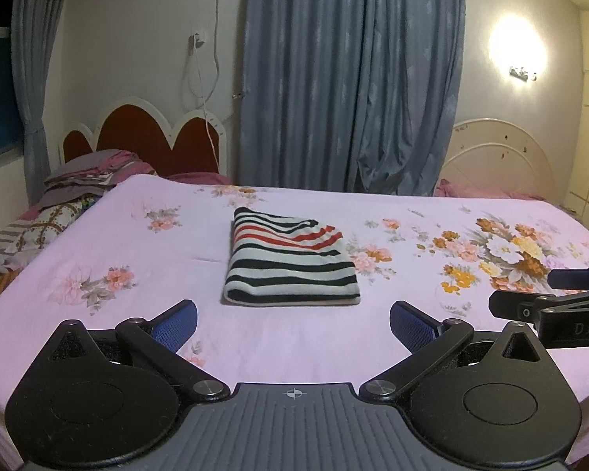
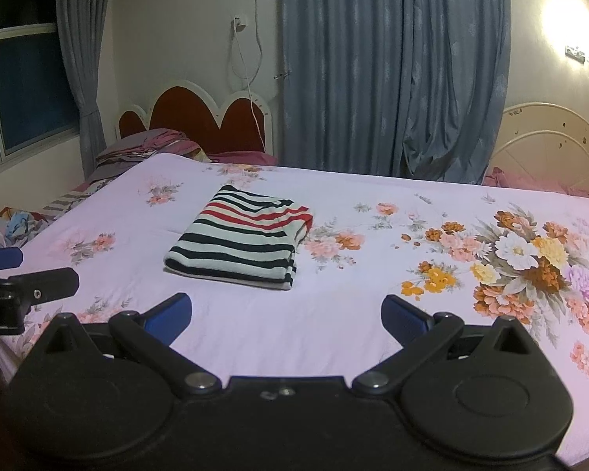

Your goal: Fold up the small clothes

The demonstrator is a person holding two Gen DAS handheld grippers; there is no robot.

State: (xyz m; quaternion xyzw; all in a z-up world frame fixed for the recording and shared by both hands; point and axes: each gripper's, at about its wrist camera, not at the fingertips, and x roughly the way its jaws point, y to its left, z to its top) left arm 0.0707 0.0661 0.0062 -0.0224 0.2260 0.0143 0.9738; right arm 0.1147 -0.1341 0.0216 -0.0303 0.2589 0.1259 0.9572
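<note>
The striped top [image 1: 290, 261] is lying folded into a neat block on the flowery sheet [image 1: 432, 337], straight ahead of the left gripper [image 1: 293, 324] and ahead and a bit to the left of the right gripper [image 2: 286, 316]. Nothing is touching it. Both grippers are hanging above the near edge of the bed, well back from the top, with their jaws spread wide and holding nothing. The fold is looking done, I think. The danger now is bumping it. If a jaw is sliding in low, it could be catching the top flap by the red stripes and pulling the fold open. A push from the side could be sliding the whole block and wrinkling the sheet under it. The two grippers are sitting close together, so they could be knocking into each other too
</note>
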